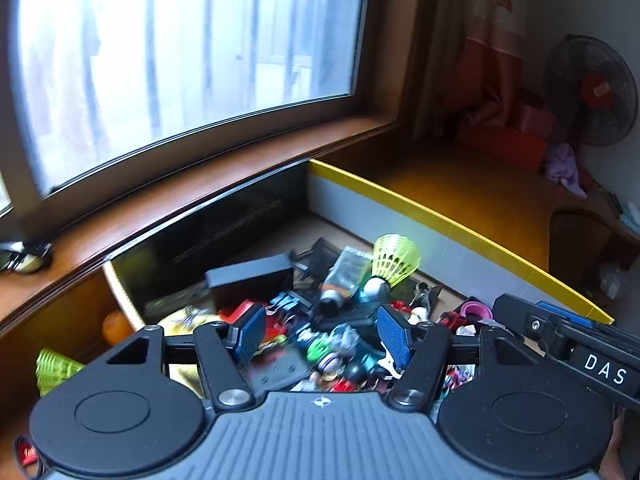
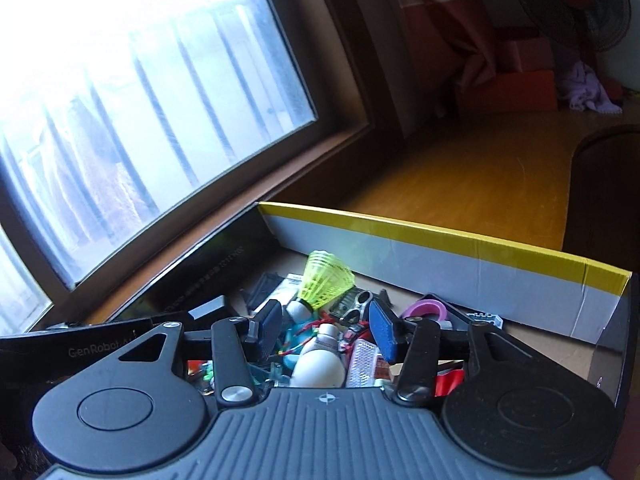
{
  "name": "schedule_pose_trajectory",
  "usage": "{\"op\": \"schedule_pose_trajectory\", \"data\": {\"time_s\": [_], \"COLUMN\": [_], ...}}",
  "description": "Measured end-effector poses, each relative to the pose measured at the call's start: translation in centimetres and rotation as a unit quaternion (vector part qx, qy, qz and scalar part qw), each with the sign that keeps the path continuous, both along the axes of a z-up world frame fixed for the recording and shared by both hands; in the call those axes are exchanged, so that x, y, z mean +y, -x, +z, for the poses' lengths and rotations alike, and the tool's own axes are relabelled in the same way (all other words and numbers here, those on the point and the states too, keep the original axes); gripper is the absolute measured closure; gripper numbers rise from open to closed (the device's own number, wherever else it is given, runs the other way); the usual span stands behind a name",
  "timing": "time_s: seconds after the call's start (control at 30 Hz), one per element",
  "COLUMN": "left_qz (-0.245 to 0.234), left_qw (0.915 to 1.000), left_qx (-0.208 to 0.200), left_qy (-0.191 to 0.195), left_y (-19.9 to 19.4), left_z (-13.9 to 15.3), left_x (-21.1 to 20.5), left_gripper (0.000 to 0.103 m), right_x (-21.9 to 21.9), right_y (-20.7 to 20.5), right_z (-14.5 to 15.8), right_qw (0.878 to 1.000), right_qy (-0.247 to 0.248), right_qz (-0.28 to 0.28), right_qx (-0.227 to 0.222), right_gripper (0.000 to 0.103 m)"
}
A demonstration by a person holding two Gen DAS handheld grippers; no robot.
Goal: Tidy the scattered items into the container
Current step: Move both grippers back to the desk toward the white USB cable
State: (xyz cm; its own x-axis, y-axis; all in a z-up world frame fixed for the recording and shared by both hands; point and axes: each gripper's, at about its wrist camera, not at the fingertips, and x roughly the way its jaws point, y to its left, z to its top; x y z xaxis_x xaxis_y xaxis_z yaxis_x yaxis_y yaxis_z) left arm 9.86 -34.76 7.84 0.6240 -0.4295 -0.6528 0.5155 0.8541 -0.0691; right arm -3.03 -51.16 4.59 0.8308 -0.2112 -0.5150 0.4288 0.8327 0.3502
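Both grippers hang over the container [image 2: 460, 264], a cardboard box w/ yellow top edge and grey-white inner wall, set against the window sill and already heaped w/ small stuff. Left gripper [image 1: 322, 334]: jaws wide, nothing btwn the blue pads, pile directly below. Right gripper [image 2: 326, 326]: also wide and empty; a white bowling-pin toy [image 2: 322, 360] lies in the gap under it, long axis running near-to-far, roughly in line w/ the fingers, neck pointing far. A yellow-green shuttlecock [image 2: 324, 280] sits just beyond, cork end near, skirt tilted up and far. What looks left to tidy is outside the box on the left: a 2nd shuttlecock [image 1: 56, 368] and an orange ball [image 1: 116, 326], near-left of the box's left wall, low in the left wrist view. My read: left gripper is nearer those, so it'd have to swing left and back toward the near side. That shuttlecock is partly hidden by the gripper body, its axis hard to tell.
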Motion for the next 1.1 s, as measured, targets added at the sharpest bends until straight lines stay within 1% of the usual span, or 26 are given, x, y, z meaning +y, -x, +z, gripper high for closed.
{"op": "schedule_pose_trajectory", "data": {"time_s": [0.1, 0.23, 0.3, 0.37, 0.5, 0.63, 0.77, 0.87, 0.97, 1.1], "left_qz": [0.025, 0.059, 0.08, 0.107, 0.162, 0.221, 0.281, 0.32, 0.353, 0.39], "left_qw": [0.9997, 0.9982, 0.9968, 0.9943, 0.9866, 0.9747, 0.9582, 0.9447, 0.9315, 0.9162], "left_qx": [0.005, 0.003, 0.0, 0.0, 0.01, 0.029, 0.047, 0.059, 0.071, 0.08], "left_qy": [0.006, 0.003, 0.002, -0.002, -0.008, -0.019, -0.027, -0.041, -0.05, -0.044], "left_y": [0.9, 2.3, 3.1, 4.1, 6.1, 8.5, 11.1, 13.1, 14.7, 16.9], "left_z": [0.2, 0.5, 0.4, 0.2, -0.9, -2.8, -4.6, -5.9, -6.9, -7.2], "left_x": [2.6, 6.3, 8.5, 11.1, 16.7, 22.5, 28.5, 32.5, 36.3, 40.4], "left_gripper": [0.038, 0.036, 0.032, 0.029, 0.027, 0.027, 0.027, 0.027, 0.027, 0.027], "right_x": [1.7, 4.2, 5.6, 7.3, 10.9, 14.6, 18.5, 21.5, 24.8, 29.5], "right_y": [0.3, 0.3, 0.2, 0.1, 0.1, 0.0, -0.1, -0.2, -0.3, -0.6], "right_z": [0.9, 1.6, 1.9, 2.3, 2.8, 2.6, 1.9, 1.2, 0.3, -1.3], "right_qw": [1.0, 0.998, 0.997, 0.995, 0.99, 0.983, 0.975, 0.965, 0.949, 0.92], "right_qy": [0.014, 0.026, 0.03, 0.034, 0.049, 0.058, 0.064, 0.066, 0.07, 0.077], "right_qz": [0.02, 0.048, 0.067, 0.088, 0.13, 0.172, 0.214, 0.252, 0.301, 0.375], "right_qx": [-0.008, -0.013, -0.013, -0.015, -0.016, -0.005, 0.014, 0.032, 0.054, 0.088], "right_gripper": [0.048, 0.047, 0.045, 0.045, 0.041, 0.041, 0.04, 0.039, 0.036, 0.036]}}
